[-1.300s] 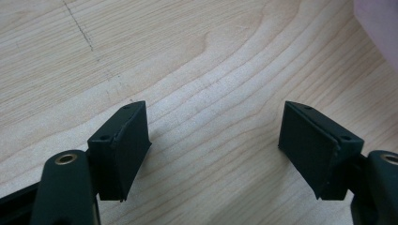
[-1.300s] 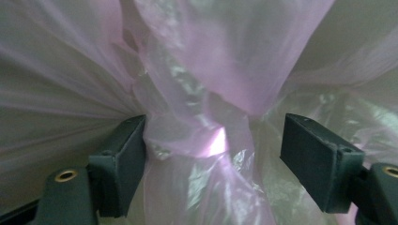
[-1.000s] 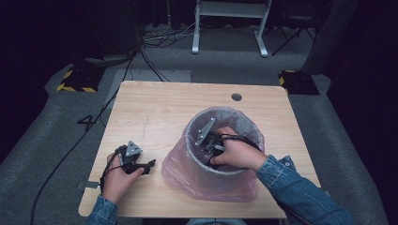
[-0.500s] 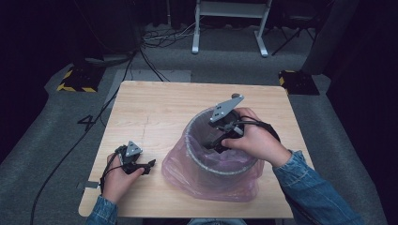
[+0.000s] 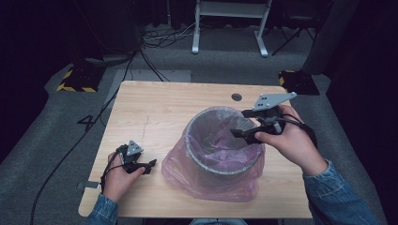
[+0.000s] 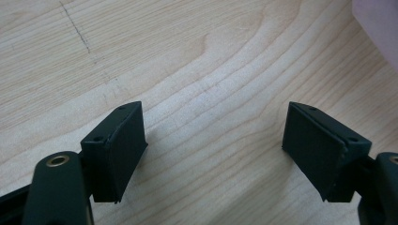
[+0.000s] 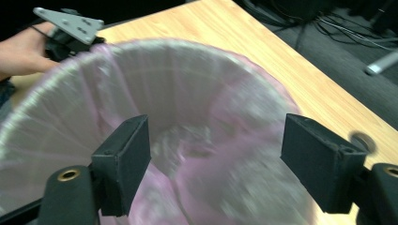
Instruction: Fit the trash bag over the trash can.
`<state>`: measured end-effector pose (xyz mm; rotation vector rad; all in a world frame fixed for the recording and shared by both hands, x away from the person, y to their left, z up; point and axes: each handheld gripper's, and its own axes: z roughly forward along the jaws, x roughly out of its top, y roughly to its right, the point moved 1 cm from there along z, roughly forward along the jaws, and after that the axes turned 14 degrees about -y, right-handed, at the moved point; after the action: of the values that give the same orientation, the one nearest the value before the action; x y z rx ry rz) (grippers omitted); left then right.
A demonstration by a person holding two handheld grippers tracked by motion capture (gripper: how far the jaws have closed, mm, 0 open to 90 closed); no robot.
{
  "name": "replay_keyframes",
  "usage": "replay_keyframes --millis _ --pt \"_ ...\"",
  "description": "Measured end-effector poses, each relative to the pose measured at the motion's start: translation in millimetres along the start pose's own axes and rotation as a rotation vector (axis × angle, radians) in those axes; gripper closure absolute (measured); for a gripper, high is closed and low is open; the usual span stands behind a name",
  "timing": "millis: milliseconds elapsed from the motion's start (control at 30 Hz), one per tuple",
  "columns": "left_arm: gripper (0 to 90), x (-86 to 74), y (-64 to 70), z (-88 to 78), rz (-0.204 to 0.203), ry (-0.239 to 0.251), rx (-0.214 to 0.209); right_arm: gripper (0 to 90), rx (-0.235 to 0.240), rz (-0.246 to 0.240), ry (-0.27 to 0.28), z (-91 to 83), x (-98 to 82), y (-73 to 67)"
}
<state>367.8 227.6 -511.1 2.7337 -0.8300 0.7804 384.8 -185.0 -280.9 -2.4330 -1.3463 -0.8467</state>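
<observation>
The right claw has come up out of the bin. A second ago it was down inside, deep in the pink bag; now it hangs just above the right side of the rim, tilted in toward the middle, its jaws spread wide with nothing between them. From the right gripper view the bag's mouth sits straight ahead between the two black pads, and the lining looks folded over the rim all the way round. My reading is that the work inside the bag is finished, probably pressing the liner down against the bin's walls, and the hand is pulling clear.

The left claw has not shifted at all. It rests on the tabletop near the front left edge, just beside the loose skirt of the bag, jaws apart and holding nothing; its own camera looks down at bare wood grain with a sliver of pink in the top right corner.

The bin stands right of centre, toward the person's side, with the bag's slack bunched around its base.

The bottom of the bin is hard to read. The right gripper view is smeared by motion, so I cannot tell whether the liner lies flat down there or whether anything sits inside.
</observation>
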Motion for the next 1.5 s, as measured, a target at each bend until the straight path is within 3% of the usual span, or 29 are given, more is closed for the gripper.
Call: replay_keyframes --millis 467,900,1100,1500 --pt "21.2 1.1 -3.1 0.8 0.022 0.003 -0.011 24.1 -0.088 0.159 0.013 -29.6 -58.5 37.2" --pt "21.2 1.3 -4.1 0.8 0.03 0.001 -0.017 22.7 -0.14 0.293 -0.018 -38.2 -119.8 57.6" --pt "21.2 2.1 -5.0 1.3 0.035 0.003 -0.016 21.6 -0.145 0.338 -0.035 -27.7 -146.7 63.5" --pt "21.2 2.3 -5.0 1.4 0.032 0.002 -0.016 19.5 -0.128 0.396 -0.075 13.8 -199.0 75.5"
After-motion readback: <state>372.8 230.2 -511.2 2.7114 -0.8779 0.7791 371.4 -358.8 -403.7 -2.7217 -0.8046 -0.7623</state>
